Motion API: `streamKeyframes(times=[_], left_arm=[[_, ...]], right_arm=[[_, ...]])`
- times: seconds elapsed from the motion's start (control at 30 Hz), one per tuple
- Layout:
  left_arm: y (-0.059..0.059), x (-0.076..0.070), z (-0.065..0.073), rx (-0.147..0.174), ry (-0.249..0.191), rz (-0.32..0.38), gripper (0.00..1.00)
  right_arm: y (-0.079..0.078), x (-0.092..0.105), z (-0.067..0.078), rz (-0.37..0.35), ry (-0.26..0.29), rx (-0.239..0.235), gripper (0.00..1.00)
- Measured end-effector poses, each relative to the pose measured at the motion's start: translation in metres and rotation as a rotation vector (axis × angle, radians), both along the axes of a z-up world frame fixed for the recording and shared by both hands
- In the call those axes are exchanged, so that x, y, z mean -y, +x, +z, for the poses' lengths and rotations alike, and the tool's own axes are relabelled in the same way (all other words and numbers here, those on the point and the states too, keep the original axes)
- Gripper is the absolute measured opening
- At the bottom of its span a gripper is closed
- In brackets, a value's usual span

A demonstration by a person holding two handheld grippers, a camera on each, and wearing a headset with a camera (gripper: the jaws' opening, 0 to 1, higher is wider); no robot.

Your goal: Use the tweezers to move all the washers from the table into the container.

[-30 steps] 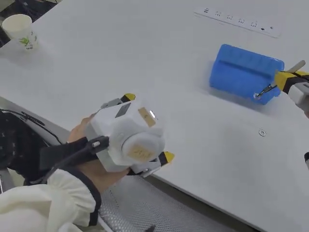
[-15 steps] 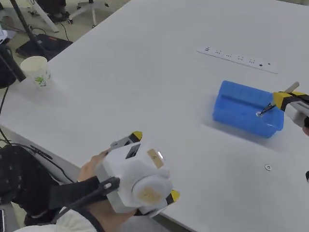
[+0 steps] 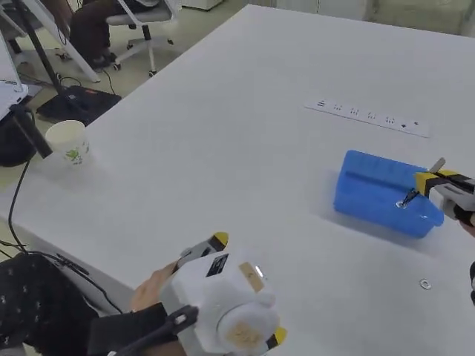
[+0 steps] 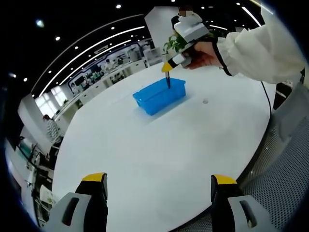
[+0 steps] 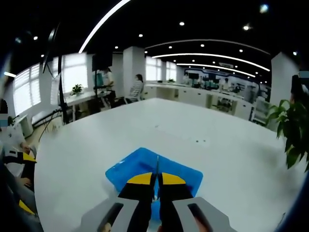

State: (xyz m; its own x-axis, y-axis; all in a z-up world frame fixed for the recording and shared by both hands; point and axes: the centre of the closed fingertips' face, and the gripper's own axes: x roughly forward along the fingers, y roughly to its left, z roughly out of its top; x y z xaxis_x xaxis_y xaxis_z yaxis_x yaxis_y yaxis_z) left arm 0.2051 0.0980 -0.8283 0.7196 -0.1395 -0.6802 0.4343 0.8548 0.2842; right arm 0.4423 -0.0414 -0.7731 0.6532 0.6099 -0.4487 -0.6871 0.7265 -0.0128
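The blue container [image 3: 386, 194] sits on the white table [image 3: 245, 133] at the right. My right gripper [image 3: 426, 182] comes in from the right edge, shut on the thin tweezers [image 3: 410, 196], whose tips hang over the container's inside. I cannot tell whether the tips hold a washer. One washer [image 3: 424, 283] lies on the table in front of the container. The right gripper view looks down the tweezers [image 5: 157, 168] at the container [image 5: 140, 169]. My left gripper [image 3: 249, 289] stands open at the near table edge, with nothing between its jaws, far from the container [image 4: 159, 95] and the loose washer [image 4: 205, 101].
A paper cup [image 3: 68, 141] stands near the table's left edge. A white power strip [image 3: 367, 117] lies behind the container. Office chairs and cables are on the floor to the left. The wide middle of the table is bare white surface.
The head camera has tilted up, so everything sits lower in the picture. The right gripper has carried the tweezers from the container's front wall to above its inside. The left gripper stays open.
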Motion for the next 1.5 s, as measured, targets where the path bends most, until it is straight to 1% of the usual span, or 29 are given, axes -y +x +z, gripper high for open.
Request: streamKeyframes(times=[0.03, 0.1, 0.27, 0.43, 0.53, 0.63, 0.77, 0.8, 0.83, 0.87, 0.97, 1.03, 1.13, 1.2, 1.23, 1.3, 1.37, 1.4, 1.43, 1.5], left_arm=[[0.0, 0.0, 0.0, 0.0, 0.001, 0.001, 0.9], [-0.001, 0.0, 0.0, -0.003, 0.005, 0.0, 0.9], [-0.002, 0.0, 0.001, -0.006, 0.013, -0.007, 0.9], [-0.002, 0.0, 0.003, -0.006, 0.017, -0.005, 0.9], [-0.001, -0.001, 0.002, -0.009, 0.017, -0.002, 0.9], [-0.002, -0.001, 0.002, -0.014, 0.021, -0.001, 0.9], [-0.001, -0.002, 0.001, -0.021, 0.024, 0.002, 0.9], [-0.001, -0.002, 0.001, -0.021, 0.024, 0.003, 0.9], [-0.001, -0.003, 0.001, -0.021, 0.025, 0.005, 0.9], [-0.001, -0.003, 0.002, -0.02, 0.024, 0.006, 0.9], [-0.001, -0.003, 0.002, -0.02, 0.022, 0.011, 0.9], [-0.002, -0.002, 0.001, -0.027, 0.024, 0.006, 0.9], [-0.003, 0.0, 0.0, -0.03, 0.031, -0.009, 0.9], [-0.003, 0.001, 0.0, -0.028, 0.033, -0.014, 0.9], [-0.003, 0.001, 0.0, -0.027, 0.034, -0.014, 0.9], [-0.003, 0.001, 0.001, -0.022, 0.035, -0.011, 0.9], [-0.002, 0.001, 0.004, -0.008, 0.031, -0.008, 0.9], [-0.002, 0.001, 0.005, -0.001, 0.028, -0.009, 0.9], [-0.002, 0.001, 0.005, -0.001, 0.028, -0.01, 0.9], [-0.002, 0.002, 0.004, -0.005, 0.034, -0.015, 0.9]], right_arm=[[-0.001, 0.0, -0.003, 0.004, -0.016, 0.005, 0.0], [0.0, 0.0, -0.008, 0.005, -0.031, 0.006, 0.0], [-0.002, 0.002, -0.018, -0.005, -0.024, -0.024, 0.0], [-0.003, 0.001, -0.023, 0.001, -0.038, -0.025, 0.01], [-0.003, 0.001, -0.028, 0.001, -0.042, -0.034, 0.01], [-0.003, 0.0, -0.03, -0.004, -0.023, -0.046, 0.01], [-0.002, -0.001, -0.029, -0.007, -0.004, -0.042, 0.01], [-0.002, -0.002, -0.029, -0.012, 0.018, -0.058, 0.01], [-0.003, -0.004, -0.029, -0.019, 0.054, -0.096, 0.02], [-0.003, -0.005, -0.028, -0.014, 0.06, -0.099, 0.02], [-0.002, -0.002, -0.02, -0.024, 0.076, -0.08, 0.02], [-0.001, 0.0, -0.01, -0.039, 0.126, -0.08, 0.02], [-0.004, 0.005, 0.007, -0.047, 0.163, -0.061, 0.02], [-0.01, 0.007, 0.016, -0.046, 0.173, -0.049, 0.02], [-0.015, 0.01, 0.023, -0.049, 0.189, -0.041, 0.02], [-0.023, 0.014, 0.031, -0.05, 0.214, -0.042, 0.02], [-0.036, 0.02, 0.038, -0.042, 0.218, -0.038, 0.01], [-0.041, 0.022, 0.039, -0.039, 0.213, -0.033, 0.01], [-0.047, 0.027, 0.04, -0.036, 0.202, -0.025, 0.01], [-0.056, 0.037, 0.039, -0.048, 0.207, -0.032, 0.02]])
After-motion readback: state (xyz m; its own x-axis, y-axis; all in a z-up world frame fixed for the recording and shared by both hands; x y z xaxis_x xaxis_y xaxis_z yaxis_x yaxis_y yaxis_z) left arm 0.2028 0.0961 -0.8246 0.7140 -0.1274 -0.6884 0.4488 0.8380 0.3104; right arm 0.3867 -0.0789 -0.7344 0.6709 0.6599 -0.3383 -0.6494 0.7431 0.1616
